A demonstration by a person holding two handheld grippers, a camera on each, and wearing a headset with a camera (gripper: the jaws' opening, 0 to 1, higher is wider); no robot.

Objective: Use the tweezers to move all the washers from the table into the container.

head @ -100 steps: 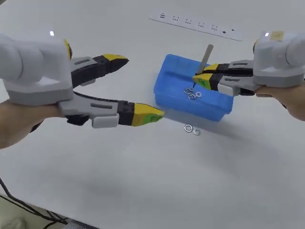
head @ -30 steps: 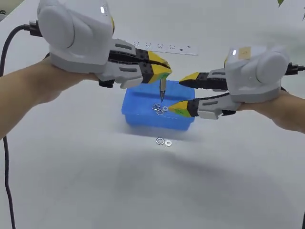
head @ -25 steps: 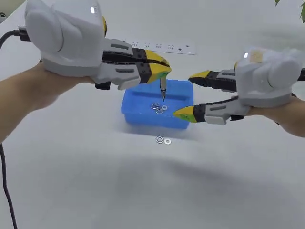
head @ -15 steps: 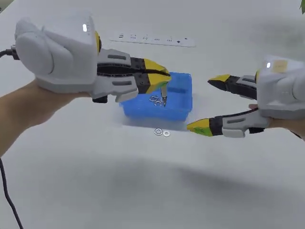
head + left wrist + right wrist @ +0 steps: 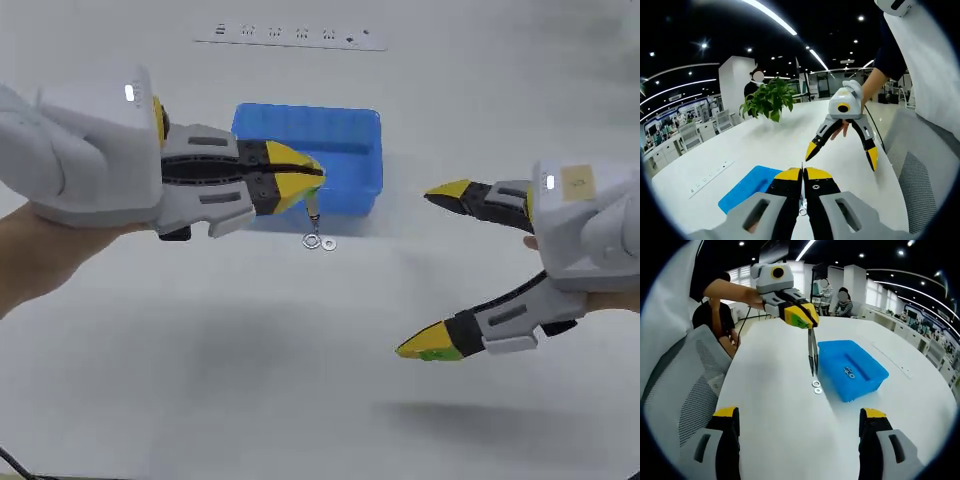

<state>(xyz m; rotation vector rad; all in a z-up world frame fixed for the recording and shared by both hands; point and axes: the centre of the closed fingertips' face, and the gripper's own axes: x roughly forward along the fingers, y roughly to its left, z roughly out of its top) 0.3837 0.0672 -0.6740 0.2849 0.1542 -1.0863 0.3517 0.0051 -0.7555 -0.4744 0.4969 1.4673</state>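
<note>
Left hand-held gripper (image 5: pixel 310 181): tweezers (image 5: pixel 812 353) near washers (image 5: pixel 816 387)

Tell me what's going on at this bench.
A person holds a tool in each hand. The left tool is shut on the tweezers, whose tips point down close to two washers on the table, beside the blue container. A few washers already lie inside it. The right tool is open, off to the side, holding nothing.

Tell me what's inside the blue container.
A small cluster of washers lies on the floor of the container in the right gripper view. In the head view the left hand-held gripper covers its near part.
</note>
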